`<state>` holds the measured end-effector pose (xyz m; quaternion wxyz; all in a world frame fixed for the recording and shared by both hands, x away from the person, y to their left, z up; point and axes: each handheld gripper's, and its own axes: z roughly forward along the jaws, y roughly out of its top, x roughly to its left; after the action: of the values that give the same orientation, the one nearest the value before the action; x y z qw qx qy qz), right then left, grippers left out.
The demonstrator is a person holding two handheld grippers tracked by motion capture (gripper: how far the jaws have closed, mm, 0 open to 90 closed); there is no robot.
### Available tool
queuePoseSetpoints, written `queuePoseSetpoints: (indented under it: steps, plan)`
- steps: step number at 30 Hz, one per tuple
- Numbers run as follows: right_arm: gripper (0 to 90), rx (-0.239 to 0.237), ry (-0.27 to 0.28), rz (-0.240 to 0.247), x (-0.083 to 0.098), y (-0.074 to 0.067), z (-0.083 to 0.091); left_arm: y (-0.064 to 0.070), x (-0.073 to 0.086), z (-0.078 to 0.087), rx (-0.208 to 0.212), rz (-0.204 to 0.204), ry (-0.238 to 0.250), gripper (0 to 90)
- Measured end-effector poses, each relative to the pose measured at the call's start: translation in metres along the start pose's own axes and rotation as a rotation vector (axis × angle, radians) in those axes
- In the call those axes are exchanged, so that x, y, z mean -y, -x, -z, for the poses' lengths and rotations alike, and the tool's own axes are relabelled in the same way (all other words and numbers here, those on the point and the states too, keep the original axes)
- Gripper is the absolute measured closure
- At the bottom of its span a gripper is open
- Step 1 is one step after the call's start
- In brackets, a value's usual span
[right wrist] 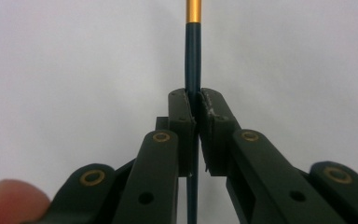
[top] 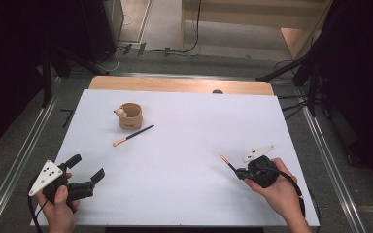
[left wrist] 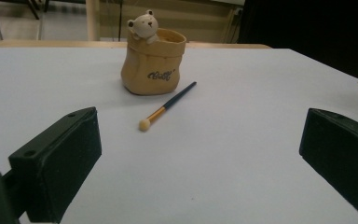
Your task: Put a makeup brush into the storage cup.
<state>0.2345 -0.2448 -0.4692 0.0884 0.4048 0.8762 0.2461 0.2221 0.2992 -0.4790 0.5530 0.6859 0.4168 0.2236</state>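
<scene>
1. Right gripper (top: 239,174): sits at the near right of the white table (top: 184,160), carried in the person's right hand (top: 277,191). Its jaws are clamped on the dark handle of a make-up brush (top: 227,162).
2. Held brush, right gripper view: the dark blue handle (right wrist: 192,60) runs straight up between the two pads (right wrist: 182,116), which press on it from both sides; a gold ferrule (right wrist: 194,10) follows farther up.
3. Held brush, high view: the orange-tipped end points away from the gripper, up and to the left, just above or on the table surface; which of the two cannot be told.
4. Left gripper (top: 85,170): rests at the near left corner of the table in the person's left hand (top: 60,206). Its jaws stand wide apart with nothing between them, as the left gripper view confirms.
5. Second brush (top: 133,135): lies flat on the table, its pale round tip toward the person and its dark handle end beside the pot.
6. Tan pot (top: 129,115): shaped like a sack, with a small bear figure (left wrist: 142,25) on its rim; it stands upright in the far left part of the table, well apart from both grippers.
</scene>
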Motion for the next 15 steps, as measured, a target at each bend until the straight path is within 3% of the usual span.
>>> queuePoseSetpoints:
  steps: [9,10,11,12,15]
  plan:
    - [85.5,0.041,0.146,-0.045,-0.007,-0.005,0.003,0.009,-0.004,-0.01,0.033,-0.006,0.001,0.0]
    - [85.5,0.044,0.195,-0.063,-0.008,-0.007,0.004,0.009,-0.005,-0.012,0.034,-0.003,0.003,0.0]
    - [85.5,0.044,0.195,-0.063,-0.008,-0.007,0.004,0.009,-0.005,-0.012,0.034,-0.003,0.003,0.0]
    - [85.5,0.04,0.243,-0.074,-0.009,-0.008,0.005,0.011,-0.007,-0.014,0.036,-0.002,0.008,0.0]
    - [85.5,0.038,0.28,-0.085,-0.01,-0.009,0.006,0.013,-0.009,-0.016,0.041,-0.007,0.007,0.0]
